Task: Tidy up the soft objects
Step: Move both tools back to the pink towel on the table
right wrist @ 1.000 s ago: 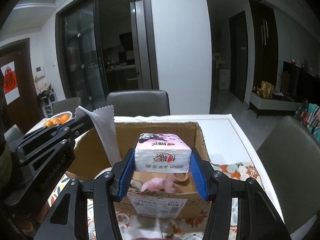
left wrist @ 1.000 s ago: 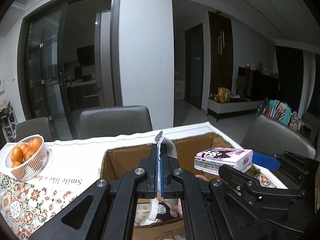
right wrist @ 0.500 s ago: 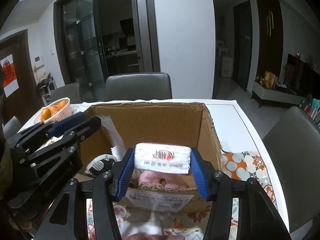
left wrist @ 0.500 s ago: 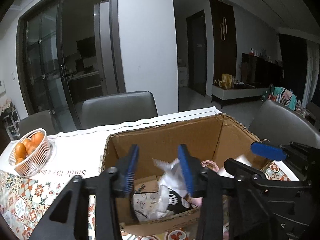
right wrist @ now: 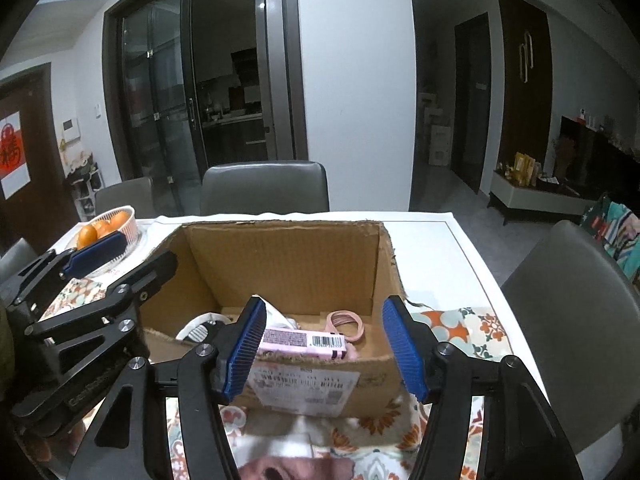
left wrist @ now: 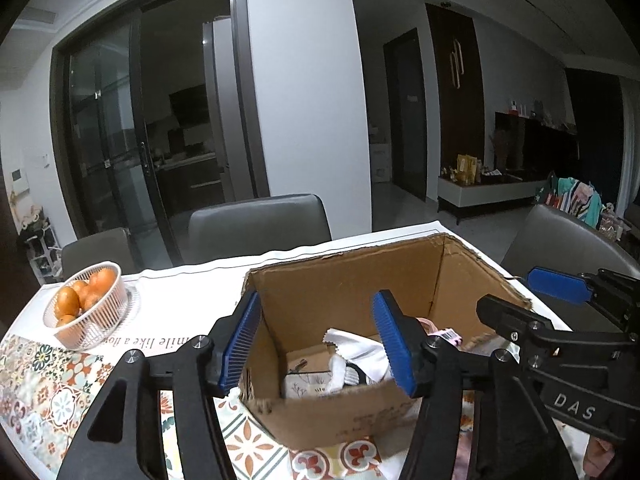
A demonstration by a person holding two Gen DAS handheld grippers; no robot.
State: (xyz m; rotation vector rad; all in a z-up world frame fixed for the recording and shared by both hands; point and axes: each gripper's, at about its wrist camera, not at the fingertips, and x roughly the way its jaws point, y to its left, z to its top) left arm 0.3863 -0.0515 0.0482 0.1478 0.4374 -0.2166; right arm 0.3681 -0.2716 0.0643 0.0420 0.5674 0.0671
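Note:
An open cardboard box [left wrist: 352, 276] [right wrist: 288, 256] stands on the table. Inside lie a white cloth [left wrist: 356, 350], a pink tissue pack [right wrist: 304, 342] with a barcode, a pink hair band [right wrist: 346, 324] and a black-and-white item [right wrist: 196, 330]. My left gripper [left wrist: 316, 342] is open and empty at the box's near left corner. My right gripper [right wrist: 324, 350] is open and empty, just above the near wall and over the tissue pack. Each gripper shows at the edge of the other's view.
A white basket of oranges [left wrist: 86, 308] [right wrist: 106, 228] sits at the table's left. A patterned tablecloth [left wrist: 36, 384] covers the near table. Grey chairs [right wrist: 264, 188] [right wrist: 576, 320] stand behind and to the right. Something pink [right wrist: 276, 468] lies on the table in front of the box.
My left gripper opened and dropped the white cloth into the box. My right gripper lowered the tissue pack into the box and opened, leaving it inside.

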